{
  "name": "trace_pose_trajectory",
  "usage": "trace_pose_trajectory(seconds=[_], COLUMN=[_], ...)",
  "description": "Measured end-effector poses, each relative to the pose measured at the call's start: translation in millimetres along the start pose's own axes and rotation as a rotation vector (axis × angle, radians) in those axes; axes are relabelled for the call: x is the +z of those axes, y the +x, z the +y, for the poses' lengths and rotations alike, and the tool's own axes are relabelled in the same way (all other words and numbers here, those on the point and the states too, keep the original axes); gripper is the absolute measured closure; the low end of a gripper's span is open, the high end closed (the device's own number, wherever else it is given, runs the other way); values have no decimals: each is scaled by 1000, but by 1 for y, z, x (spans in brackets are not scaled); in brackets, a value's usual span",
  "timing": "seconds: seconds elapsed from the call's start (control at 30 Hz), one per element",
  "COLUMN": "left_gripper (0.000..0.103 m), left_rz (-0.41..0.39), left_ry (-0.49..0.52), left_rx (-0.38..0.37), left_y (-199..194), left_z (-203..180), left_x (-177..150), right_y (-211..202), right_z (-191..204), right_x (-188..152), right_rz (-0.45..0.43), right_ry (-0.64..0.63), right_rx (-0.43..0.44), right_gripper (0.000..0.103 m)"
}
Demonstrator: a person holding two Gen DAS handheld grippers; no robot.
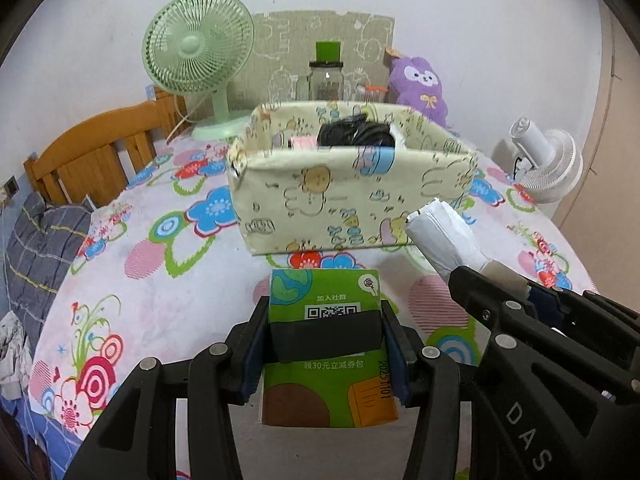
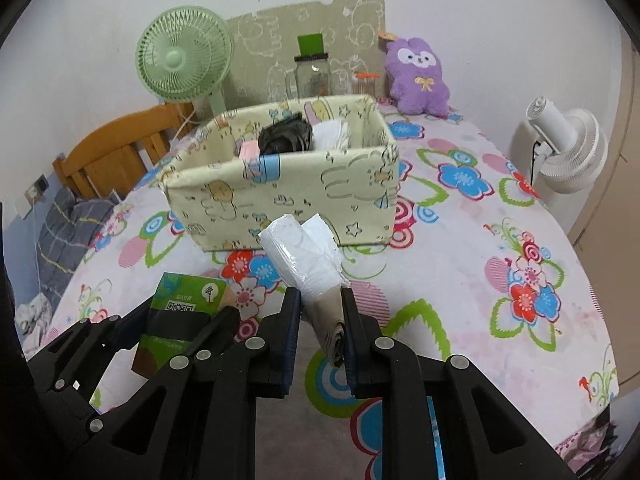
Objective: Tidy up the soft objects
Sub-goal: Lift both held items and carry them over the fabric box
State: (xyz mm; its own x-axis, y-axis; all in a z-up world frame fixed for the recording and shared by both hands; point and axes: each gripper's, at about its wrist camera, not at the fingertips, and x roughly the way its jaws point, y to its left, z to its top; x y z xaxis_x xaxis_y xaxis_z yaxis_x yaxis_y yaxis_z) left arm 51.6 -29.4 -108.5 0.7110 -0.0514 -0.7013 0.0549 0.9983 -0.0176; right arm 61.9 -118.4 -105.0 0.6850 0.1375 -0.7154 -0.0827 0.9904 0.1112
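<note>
My left gripper (image 1: 326,320) is shut on a green tissue pack (image 1: 324,296) with a QR code, held above the table in front of the cream cartoon-print fabric box (image 1: 340,196). My right gripper (image 2: 320,320) is shut on a white plastic-wrapped roll (image 2: 304,252), just short of the box (image 2: 288,196). The roll also shows in the left wrist view (image 1: 444,236), the tissue pack in the right wrist view (image 2: 180,304). Inside the box lie a black bundle (image 2: 286,136), a pink item (image 2: 250,150) and a white item (image 2: 332,134).
The round table has a flowered cloth (image 2: 480,240). Behind the box stand a green fan (image 2: 184,56), a glass jar (image 2: 312,74) and a purple plush toy (image 2: 418,76). A white fan (image 2: 568,144) is at right, a wooden chair (image 1: 92,148) at left.
</note>
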Motion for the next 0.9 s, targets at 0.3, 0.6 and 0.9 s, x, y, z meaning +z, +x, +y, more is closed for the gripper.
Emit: trace_pose_trajectory(seconds=[0.3, 0.6, 0.9], left_gripper=[52, 52, 52], left_rz=[-55, -121, -175], left_ry=[7, 19, 19], left_rx=[-4, 1, 3], left_y=[-26, -57, -77], left_z=[-3, -3, -4], left_x=[11, 27, 42], right_y=[-30, -63, -86], right_z=[3, 8, 12], right_x=[9, 23, 37], right_rz=[-64, -127, -183], right_ry=[-10, -14, -27], right_rx=[-13, -14, -12], right_gripper=[81, 81, 81])
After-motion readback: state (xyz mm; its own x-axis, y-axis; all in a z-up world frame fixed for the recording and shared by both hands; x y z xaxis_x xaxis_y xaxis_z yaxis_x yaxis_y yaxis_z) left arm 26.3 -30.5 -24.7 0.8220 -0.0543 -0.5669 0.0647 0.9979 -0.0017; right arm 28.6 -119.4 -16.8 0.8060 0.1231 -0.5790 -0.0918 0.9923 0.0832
